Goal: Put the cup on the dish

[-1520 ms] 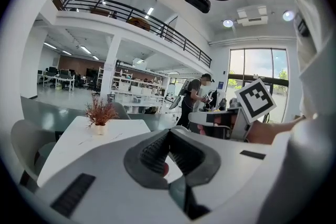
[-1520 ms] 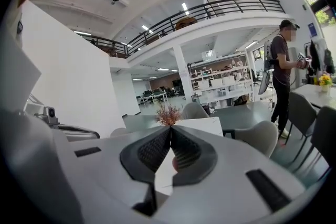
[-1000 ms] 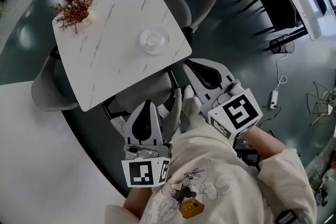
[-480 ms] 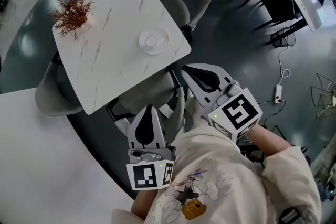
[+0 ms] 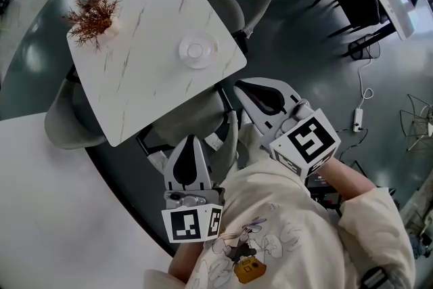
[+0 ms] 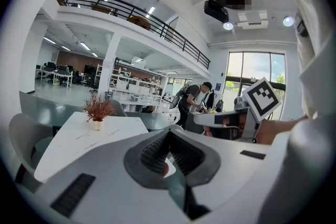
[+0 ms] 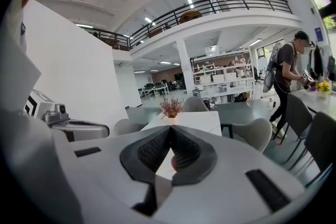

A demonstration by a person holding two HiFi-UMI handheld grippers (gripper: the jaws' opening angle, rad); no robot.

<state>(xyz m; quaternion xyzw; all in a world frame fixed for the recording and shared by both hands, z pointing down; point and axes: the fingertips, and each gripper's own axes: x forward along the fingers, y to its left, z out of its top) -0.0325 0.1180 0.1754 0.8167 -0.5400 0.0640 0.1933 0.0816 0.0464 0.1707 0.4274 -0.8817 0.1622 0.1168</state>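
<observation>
Both grippers closed and empty, held back from the table
Head view: dish [image 5: 212, 51] near the table's [image 5: 142, 71] right edge, cup [image 5: 196, 50] apparently on it; left gripper [image 5: 191, 140] and right gripper [image 5: 238, 86] hang by the torso, well apart from the dish. Left gripper view: jaws pressed together, nothing between. Right gripper view: jaws likewise together, plant [image 7: 169, 107] beyond

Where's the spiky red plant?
In the head view the plant stands on the left corner of the white table, up and left of the glass dish.
</observation>
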